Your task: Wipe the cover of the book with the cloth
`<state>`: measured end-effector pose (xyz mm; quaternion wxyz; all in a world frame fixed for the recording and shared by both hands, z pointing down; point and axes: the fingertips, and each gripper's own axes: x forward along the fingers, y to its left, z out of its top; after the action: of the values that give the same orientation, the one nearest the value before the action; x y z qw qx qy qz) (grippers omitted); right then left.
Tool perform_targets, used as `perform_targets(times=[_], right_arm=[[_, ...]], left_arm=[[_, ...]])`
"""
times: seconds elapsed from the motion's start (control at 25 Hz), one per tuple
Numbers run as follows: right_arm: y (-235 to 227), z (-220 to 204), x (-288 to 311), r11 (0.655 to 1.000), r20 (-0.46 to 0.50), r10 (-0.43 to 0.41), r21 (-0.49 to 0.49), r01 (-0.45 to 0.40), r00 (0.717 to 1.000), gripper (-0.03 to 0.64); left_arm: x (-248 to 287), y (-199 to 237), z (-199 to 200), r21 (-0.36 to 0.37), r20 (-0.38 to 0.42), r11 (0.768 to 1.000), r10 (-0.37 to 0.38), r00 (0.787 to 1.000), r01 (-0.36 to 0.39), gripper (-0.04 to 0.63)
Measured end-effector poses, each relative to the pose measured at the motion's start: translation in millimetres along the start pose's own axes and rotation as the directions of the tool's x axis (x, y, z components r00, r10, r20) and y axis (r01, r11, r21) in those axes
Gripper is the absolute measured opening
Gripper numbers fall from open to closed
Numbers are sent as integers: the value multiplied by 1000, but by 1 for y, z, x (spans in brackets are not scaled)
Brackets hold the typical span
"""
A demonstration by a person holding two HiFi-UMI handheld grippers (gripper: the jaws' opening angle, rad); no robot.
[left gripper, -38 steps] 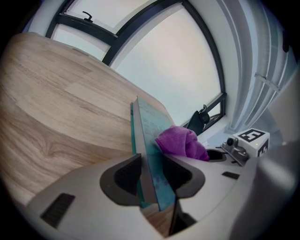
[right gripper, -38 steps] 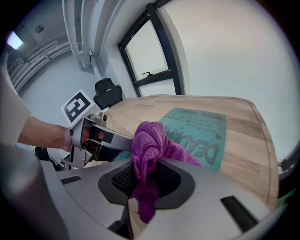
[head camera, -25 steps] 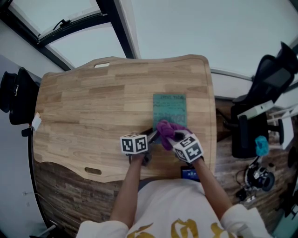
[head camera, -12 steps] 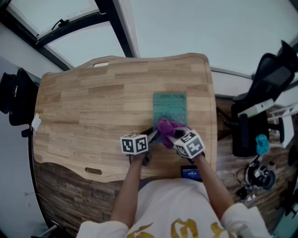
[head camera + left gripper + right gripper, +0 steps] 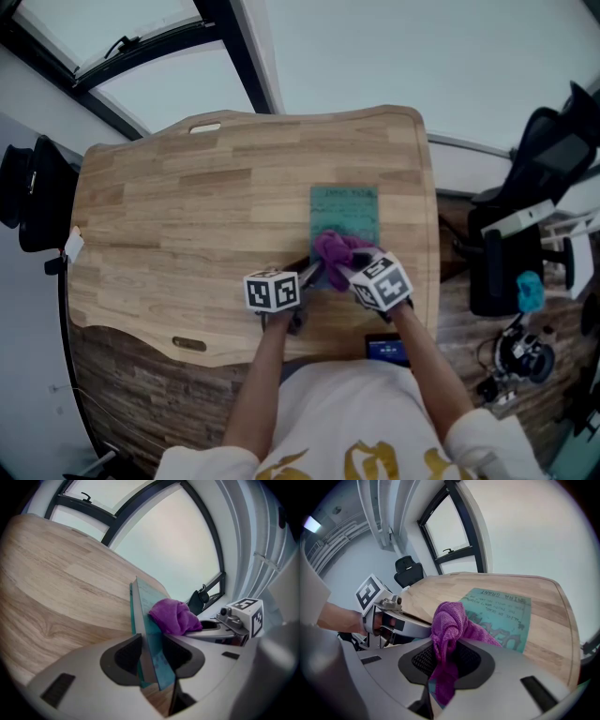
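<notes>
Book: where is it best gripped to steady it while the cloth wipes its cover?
At its near left corner, from the person's side. The book lies flat and thin on the table, so only an edge fits a gripper, and this corner leaves the cover free. The left gripper clamps there.

Cloth (image 5: 333,251) on book (image 5: 347,208) on table (image 5: 187,216)

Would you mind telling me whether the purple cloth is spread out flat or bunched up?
Bunched up: the cloth is a crumpled wad pinched by the right hand-held gripper, resting on the book.
</notes>
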<state>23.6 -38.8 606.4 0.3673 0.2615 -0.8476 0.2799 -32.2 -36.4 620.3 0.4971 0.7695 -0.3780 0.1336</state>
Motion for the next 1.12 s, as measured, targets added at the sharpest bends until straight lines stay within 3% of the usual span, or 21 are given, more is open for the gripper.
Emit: perform_targets(times=[1.12], right_arm=[[-47,52,23,999,19,-51,-11,51,999,73]], left_arm=[[0,-1,-1,-6,-2,1000,-5,1000,5,143]])
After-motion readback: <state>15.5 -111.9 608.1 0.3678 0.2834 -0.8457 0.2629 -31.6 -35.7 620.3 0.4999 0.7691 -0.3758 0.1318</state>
